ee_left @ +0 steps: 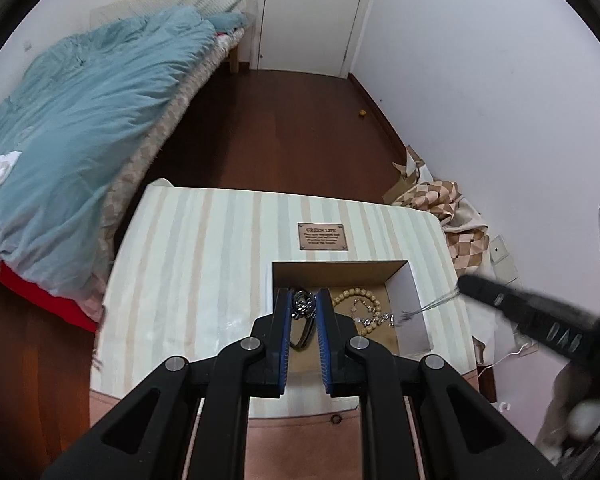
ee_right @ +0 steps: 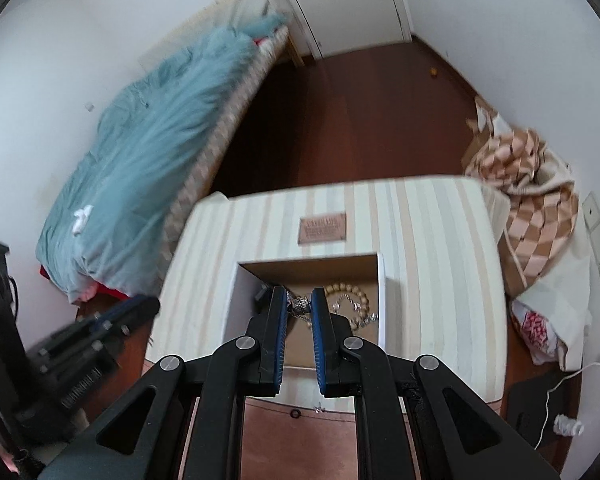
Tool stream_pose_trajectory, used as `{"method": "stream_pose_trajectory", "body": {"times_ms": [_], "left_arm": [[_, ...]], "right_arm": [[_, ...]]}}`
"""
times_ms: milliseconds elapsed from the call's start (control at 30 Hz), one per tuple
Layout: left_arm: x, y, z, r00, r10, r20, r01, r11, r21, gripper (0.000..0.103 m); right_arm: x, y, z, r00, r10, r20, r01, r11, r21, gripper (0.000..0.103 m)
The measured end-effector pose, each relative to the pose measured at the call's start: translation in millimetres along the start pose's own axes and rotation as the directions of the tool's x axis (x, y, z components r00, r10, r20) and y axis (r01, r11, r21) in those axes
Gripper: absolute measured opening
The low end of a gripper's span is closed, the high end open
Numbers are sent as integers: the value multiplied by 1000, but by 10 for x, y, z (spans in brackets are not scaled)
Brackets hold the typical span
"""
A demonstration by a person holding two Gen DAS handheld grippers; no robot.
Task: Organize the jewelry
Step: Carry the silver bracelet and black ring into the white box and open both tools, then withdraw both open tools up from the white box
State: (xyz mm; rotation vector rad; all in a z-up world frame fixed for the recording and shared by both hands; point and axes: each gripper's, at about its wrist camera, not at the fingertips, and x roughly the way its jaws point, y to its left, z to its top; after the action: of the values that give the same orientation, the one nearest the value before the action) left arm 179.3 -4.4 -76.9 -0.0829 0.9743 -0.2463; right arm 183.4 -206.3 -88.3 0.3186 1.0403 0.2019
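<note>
Left wrist: jaws clamped on silver bracelet point(ee_left: 303, 307).

Rumpled blue duvet point(ee_left: 72, 152) on the bed, white door point(ee_left: 312, 12) (shut), checkered blanket point(ee_right: 528, 216) heaped by the wall.

The plaque point(ee_left: 322, 236) on the striped top reads "GREEN LIFE" in its heading; the smaller lines below, and the right-wrist view of it, are too blurred.
</note>
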Motion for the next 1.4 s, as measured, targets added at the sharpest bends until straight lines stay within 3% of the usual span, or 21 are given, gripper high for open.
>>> {"method": "stream_pose_trajectory", "body": {"times_ms": [167,333,567,633,667,700,733,800,867,967,1033,1200,1300,1400], "left_arm": [[324,-43,145,996,-51,-72,50,999,-9,10],[741,-92,258,980,-103,-169,100,995,-23,10],[1194,-109,426,963,-74,-259,71,997,-19,11],[1230,-83,461,962,-55,-267,53,998,-16,13],[1236,-70,475,963,-47,-264,46,999,-10,16],[1240,-52,482,965,-35,-260,34,999,-8,28],[1220,-26,489,968,-26,-251,25,1000,-8,50],[1158,43,484,972,-33,-232,29,999,-21,78],[1082,114,459,977,-18,-215,13,1000,-28,79],[976,197,395,980,21,-196,-28,999,-33,80],[880,239,310,981,72,-180,-77,997,-21,101],[648,243,69,974,195,-114,-194,981,19,103],[533,227,-60,971,226,-82,-224,974,36,103],[424,201,-172,969,241,-58,-239,970,46,103]], "right_arm": [[292,-138,-49,998,3,-61,0,999,38,13],[548,-214,-30,993,0,-119,7,998,55,13],[789,-272,14,980,-28,-199,42,997,70,14],[807,-283,20,976,-34,-215,50,996,73,24],[798,-292,20,976,-29,-215,47,996,78,36],[780,-297,19,977,-35,-210,52,996,78,44],[761,-295,20,978,-39,-205,56,996,75,47],[718,-302,19,979,-42,-198,58,995,77,47],[677,-286,20,979,-65,-192,79,995,64,49],[578,-262,13,980,-110,-164,118,992,43,67],[507,-227,-7,978,-155,-140,159,987,17,78],[446,-114,-140,945,-312,-102,306,950,-68,99],[437,-109,-250,926,-365,-92,358,930,-87,99],[411,-139,-347,925,-369,-95,363,929,-75,100]]}}
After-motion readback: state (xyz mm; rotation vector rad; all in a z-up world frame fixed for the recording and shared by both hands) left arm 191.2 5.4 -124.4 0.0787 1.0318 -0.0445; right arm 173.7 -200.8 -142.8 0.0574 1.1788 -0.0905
